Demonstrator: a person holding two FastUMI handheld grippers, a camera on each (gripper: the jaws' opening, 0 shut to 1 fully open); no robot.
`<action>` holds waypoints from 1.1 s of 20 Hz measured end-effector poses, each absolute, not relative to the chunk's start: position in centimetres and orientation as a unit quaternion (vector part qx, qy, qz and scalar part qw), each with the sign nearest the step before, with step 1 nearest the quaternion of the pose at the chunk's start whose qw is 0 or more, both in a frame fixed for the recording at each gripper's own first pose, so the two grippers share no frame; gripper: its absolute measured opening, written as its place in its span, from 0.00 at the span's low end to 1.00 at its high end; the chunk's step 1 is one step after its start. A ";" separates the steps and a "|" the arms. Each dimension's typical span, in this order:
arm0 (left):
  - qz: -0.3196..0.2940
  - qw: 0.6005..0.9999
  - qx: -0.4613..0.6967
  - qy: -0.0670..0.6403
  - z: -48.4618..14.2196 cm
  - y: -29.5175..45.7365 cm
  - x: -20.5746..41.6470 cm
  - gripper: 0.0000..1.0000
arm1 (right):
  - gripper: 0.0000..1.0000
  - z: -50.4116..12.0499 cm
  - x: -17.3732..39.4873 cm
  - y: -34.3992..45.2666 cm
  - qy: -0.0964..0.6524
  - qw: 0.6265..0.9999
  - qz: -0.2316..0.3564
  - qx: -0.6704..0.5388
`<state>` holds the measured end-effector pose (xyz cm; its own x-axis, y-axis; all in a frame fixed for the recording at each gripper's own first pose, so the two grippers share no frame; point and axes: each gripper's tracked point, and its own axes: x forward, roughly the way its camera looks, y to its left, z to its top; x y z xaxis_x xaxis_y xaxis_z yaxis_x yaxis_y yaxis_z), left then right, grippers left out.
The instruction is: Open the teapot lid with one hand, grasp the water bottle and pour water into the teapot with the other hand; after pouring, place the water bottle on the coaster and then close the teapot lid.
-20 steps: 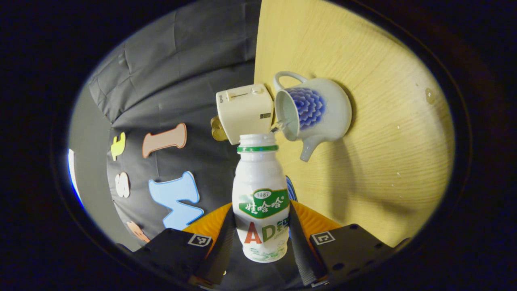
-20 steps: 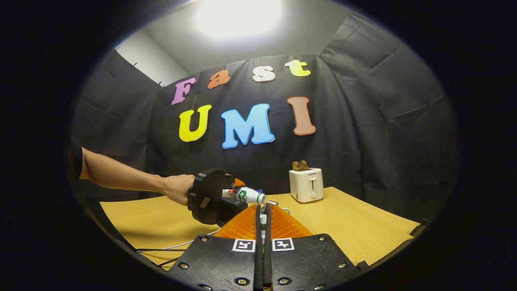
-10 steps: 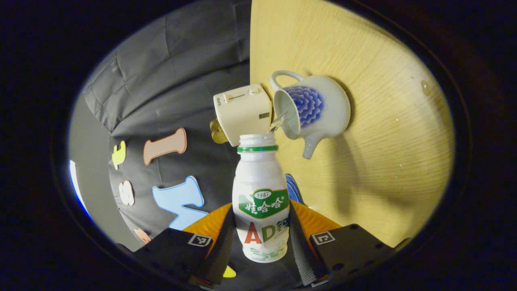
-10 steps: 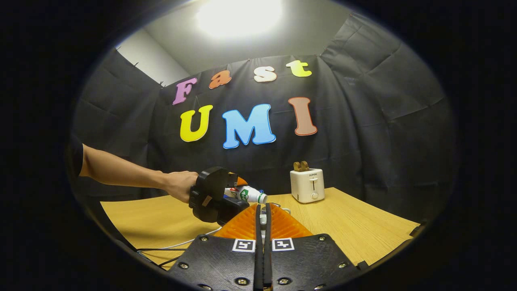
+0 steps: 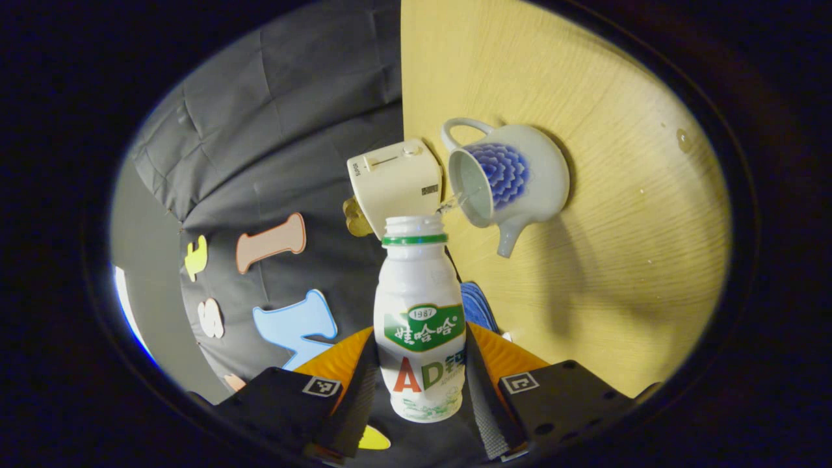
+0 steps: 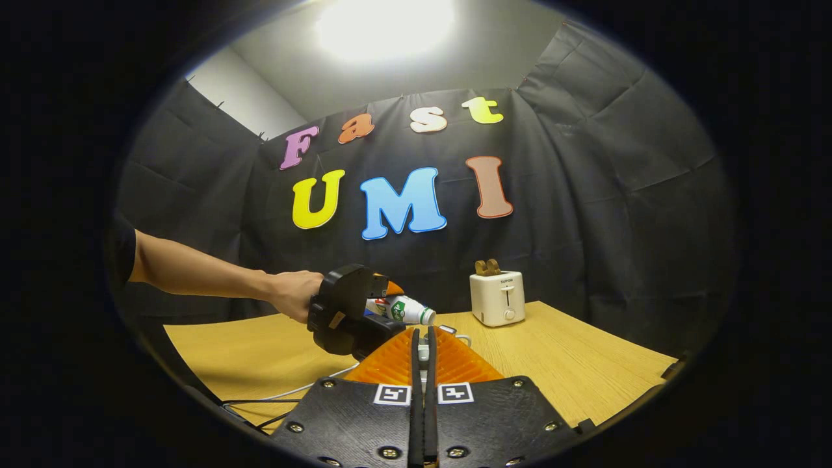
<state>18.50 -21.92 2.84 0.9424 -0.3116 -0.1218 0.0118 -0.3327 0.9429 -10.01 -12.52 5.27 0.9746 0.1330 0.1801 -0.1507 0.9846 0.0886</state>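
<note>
left claw (image 5: 421, 390) pinching tilted water bottle (image 5: 419, 325), thin stream into lidless teapot (image 5: 504, 179); right claw (image 6: 423, 364) pressed together

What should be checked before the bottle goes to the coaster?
1. Bottle clamped in left gripper: ok.
2. Teapot mouth open: ok.
3. Water landing inside the teapot: ok.
4. Pouring finished: not ok, water is running.
5. Coaster free: cannot tell, mostly hidden behind the bottle.
6. Lid in right gripper: cannot tell; something small and white sits between its fingers.
</note>
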 end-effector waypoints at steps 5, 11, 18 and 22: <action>-0.135 0.558 0.812 -0.101 3.3 -21.9 18.6 0.80 | 0.00 5.7 -10.2 -12.4 -0.093 0.991 0.078 0.055; -0.131 0.545 0.821 -0.112 3.8 -22.3 18.4 0.80 | 0.00 5.7 -10.2 -12.3 -0.094 0.991 0.080 0.054; -0.132 0.530 0.830 -0.117 4.0 -22.7 18.4 0.80 | 0.00 5.7 -10.3 -12.2 -0.093 0.991 0.083 0.057; -0.132 0.528 0.831 -0.117 4.1 -22.7 18.5 0.80 | 0.00 5.7 -10.2 -12.3 -0.092 0.991 0.082 0.057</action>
